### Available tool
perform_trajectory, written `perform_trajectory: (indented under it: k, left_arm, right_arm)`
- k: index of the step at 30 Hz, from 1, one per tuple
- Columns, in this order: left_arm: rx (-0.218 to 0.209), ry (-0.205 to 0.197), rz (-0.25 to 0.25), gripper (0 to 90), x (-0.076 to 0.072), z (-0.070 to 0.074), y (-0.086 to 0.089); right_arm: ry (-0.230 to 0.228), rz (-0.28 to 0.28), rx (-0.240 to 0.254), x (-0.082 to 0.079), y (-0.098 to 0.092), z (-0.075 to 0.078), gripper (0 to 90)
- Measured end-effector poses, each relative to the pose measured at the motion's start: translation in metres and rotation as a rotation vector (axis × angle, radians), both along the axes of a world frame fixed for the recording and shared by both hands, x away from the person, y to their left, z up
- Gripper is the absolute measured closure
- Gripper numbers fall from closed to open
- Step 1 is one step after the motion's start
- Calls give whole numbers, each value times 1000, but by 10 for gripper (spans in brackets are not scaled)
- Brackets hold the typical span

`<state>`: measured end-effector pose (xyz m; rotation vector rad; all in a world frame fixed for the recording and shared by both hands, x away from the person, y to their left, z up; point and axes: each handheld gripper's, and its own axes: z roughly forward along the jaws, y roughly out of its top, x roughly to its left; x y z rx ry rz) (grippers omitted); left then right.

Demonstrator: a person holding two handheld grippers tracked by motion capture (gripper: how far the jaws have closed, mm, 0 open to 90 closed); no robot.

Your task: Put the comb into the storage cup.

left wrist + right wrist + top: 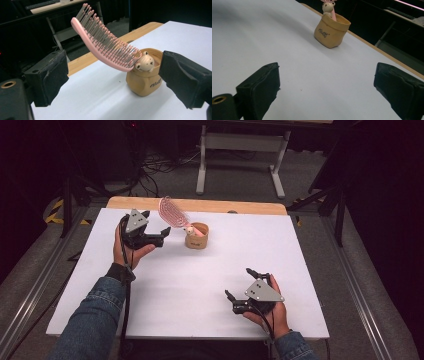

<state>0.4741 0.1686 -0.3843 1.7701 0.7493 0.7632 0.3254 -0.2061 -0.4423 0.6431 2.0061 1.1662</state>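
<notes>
A tan bag-shaped cup (197,236) stands on the white table top, toward the far middle. A pink hairbrush (173,212) rests with its handle inside the cup and its bristled head leaning up and to the left; a small bear figure (146,61) sits at the cup's (145,81) rim. My left gripper (156,226) hovers just left of the cup, open, with the brush (105,46) framed between its jaws and nothing gripped. My right gripper (240,285) is open near the table's front right, far from the cup (332,30).
The white table top (200,285) has a wooden strip (235,206) along its far edge. Beyond it stand a grey table frame (240,150) and cables on the floor. Metal rails (365,290) run along both sides.
</notes>
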Motion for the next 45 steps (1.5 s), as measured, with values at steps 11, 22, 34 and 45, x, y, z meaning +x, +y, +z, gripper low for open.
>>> perform_trajectory:
  k: [11,22,34,45]
  left_arm:
    - [20,-21,-23,98,-13,-7,4]
    - [6,-33,-53,92,-26,-16,8]
    - [11,-51,-58,92,-40,-30,15]
    - [-4,-43,-58,90,-45,-36,20]
  right_arm:
    - [-6,-6,1,-1,0,0,70]
    - [-6,-5,-3,0,1,-1,70]
    - [-12,-10,-7,0,1,-1,70]
    - [-10,-13,-7,1,0,-1,70]
